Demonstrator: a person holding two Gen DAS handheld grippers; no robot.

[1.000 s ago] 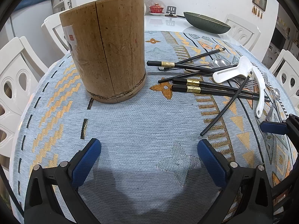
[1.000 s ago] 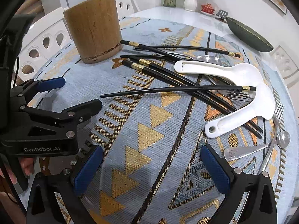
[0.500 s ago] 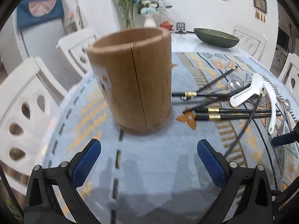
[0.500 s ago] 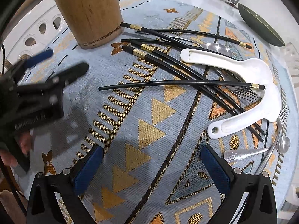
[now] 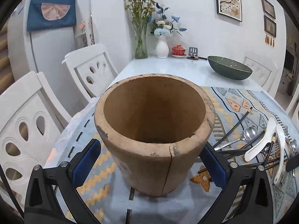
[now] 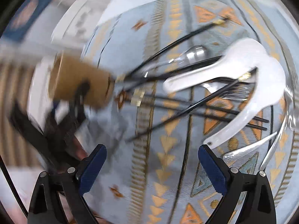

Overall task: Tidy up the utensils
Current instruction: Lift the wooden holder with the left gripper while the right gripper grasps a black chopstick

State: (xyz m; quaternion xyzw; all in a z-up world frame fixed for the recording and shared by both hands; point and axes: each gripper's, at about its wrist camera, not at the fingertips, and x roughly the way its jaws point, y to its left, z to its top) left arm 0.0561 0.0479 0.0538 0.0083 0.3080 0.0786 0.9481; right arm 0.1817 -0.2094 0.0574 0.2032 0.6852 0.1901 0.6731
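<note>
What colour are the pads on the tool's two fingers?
Dark blue, with a ribbed surface, on black fingers. The left wrist view shows them best, either side of the wooden holder.

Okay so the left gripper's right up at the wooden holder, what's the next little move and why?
Probably close the left gripper on the wooden holder: its open jaws already straddle the holder, which stands empty beside the loose chopsticks and white spoons, so steadying it comes first.

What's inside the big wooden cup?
Nothing that shows. The wooden cup looks empty: only bare brown inner walls and a dark bottom. The near rim hides the closest part of the floor, so something small could lie there unseen.
</note>
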